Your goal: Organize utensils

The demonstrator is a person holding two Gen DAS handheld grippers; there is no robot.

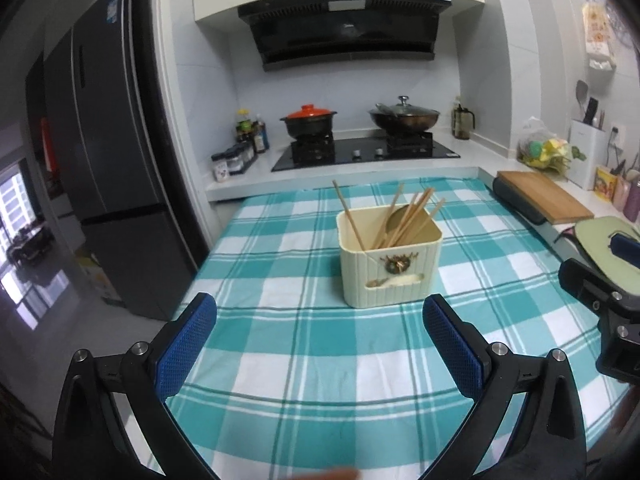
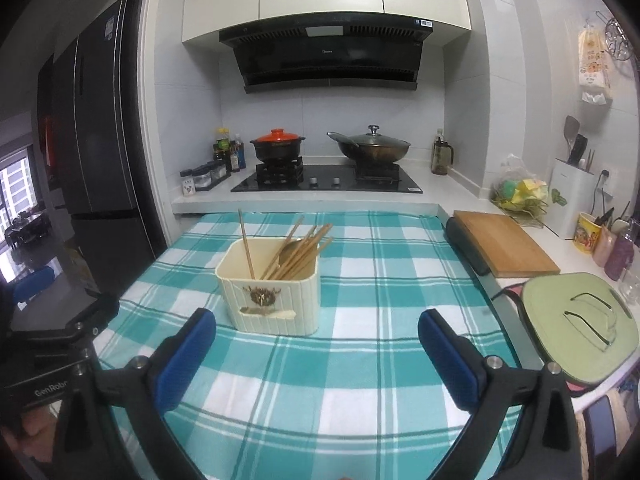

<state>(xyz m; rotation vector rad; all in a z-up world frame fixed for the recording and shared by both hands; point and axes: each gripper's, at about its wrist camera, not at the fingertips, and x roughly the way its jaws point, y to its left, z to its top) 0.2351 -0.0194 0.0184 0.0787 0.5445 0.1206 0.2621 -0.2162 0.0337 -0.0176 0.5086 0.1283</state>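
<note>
A cream ribbed utensil holder (image 1: 390, 270) stands on the teal checked tablecloth (image 1: 304, 344), with several wooden chopsticks (image 1: 404, 216) and a spoon (image 1: 394, 218) leaning inside. It also shows in the right wrist view (image 2: 272, 298), with the chopsticks (image 2: 298, 252) and spoon (image 2: 291, 251). My left gripper (image 1: 320, 312) is open and empty, hovering in front of the holder. My right gripper (image 2: 316, 328) is open and empty, just in front of the holder and slightly to its right. The tablecloth (image 2: 360, 380) shows no loose utensils.
A wooden cutting board (image 2: 506, 242) and a green lidded appliance (image 2: 580, 332) lie to the right. Behind the table is a stove (image 2: 328, 180) with an orange-lidded pot (image 2: 278, 146) and a wok (image 2: 372, 148). A fridge (image 1: 108, 160) stands at left.
</note>
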